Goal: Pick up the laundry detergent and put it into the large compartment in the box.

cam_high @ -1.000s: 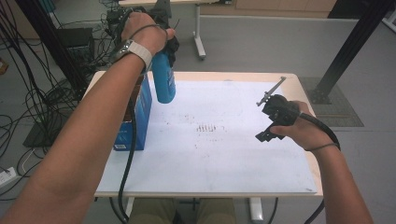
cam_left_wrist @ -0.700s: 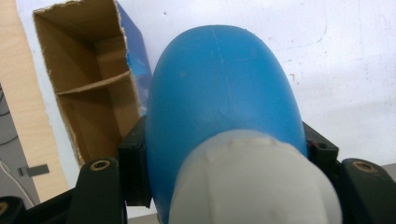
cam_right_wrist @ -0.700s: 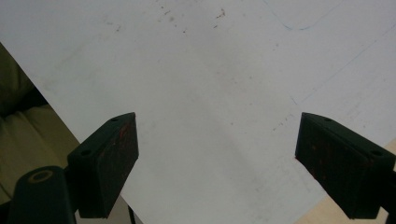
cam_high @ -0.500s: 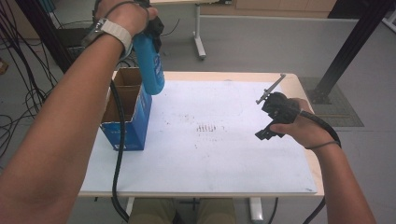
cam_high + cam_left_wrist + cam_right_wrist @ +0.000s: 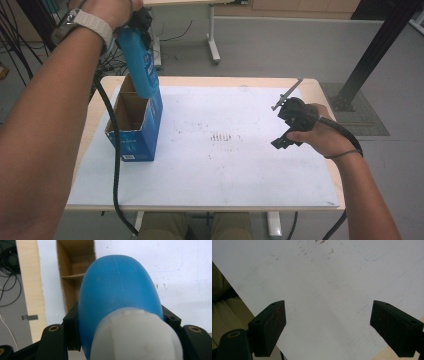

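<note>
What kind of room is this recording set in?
Probably a lab or workshop. A small table with a stained white top stands on a bare grey floor, bundles of loose cables lie at the left, and a black metal post rises at the right.

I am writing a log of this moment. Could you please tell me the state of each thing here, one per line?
Blue bottle: held in the air above the box, white cap on.
Cardboard box: upright on the table, top open.
Left gripper: shut on the blue bottle.
Right gripper: open, holding nothing, over the white sheet.
</note>
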Available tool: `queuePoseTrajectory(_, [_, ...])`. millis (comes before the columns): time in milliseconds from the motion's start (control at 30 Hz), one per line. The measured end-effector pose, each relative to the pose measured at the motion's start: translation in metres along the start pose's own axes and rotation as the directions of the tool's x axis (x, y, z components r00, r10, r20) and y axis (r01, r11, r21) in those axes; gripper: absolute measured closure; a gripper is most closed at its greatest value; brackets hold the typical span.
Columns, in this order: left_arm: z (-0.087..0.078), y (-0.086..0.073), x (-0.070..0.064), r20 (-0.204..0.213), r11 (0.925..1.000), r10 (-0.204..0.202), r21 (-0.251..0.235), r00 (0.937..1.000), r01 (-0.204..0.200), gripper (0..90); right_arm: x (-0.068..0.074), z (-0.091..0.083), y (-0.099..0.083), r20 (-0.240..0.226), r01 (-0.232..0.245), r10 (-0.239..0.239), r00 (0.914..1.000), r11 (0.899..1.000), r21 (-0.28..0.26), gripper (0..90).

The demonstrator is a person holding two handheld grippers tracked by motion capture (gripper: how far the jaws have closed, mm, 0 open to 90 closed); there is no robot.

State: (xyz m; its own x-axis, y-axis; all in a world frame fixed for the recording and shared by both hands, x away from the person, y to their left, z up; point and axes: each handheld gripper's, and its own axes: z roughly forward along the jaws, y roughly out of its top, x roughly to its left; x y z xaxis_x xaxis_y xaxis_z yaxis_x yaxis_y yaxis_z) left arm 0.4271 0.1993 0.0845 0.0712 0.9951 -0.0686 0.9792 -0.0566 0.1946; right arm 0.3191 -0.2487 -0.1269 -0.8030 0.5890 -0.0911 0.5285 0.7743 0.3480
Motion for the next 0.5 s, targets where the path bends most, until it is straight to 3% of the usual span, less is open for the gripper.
queuePoseTrajectory(267, [-0.003, -0.006, 0.027, 0.001, 0.9988, -0.048, -0.008, 0.9989, 0.048, 37.2, 0.002, 0.001, 0.006, -0.002, 0.009, -0.009, 1.0000, 1.000, -0.001, 13.0])
queuePoseTrajectory(500, [0.002, -0.008, 0.036, -0.025, 0.9980, -0.064, -0.008, 0.9977, 0.063, 37.3, 0.003, 0.003, 0.010, -0.006, 0.018, -0.018, 0.9998, 1.000, -0.003, 13.0])
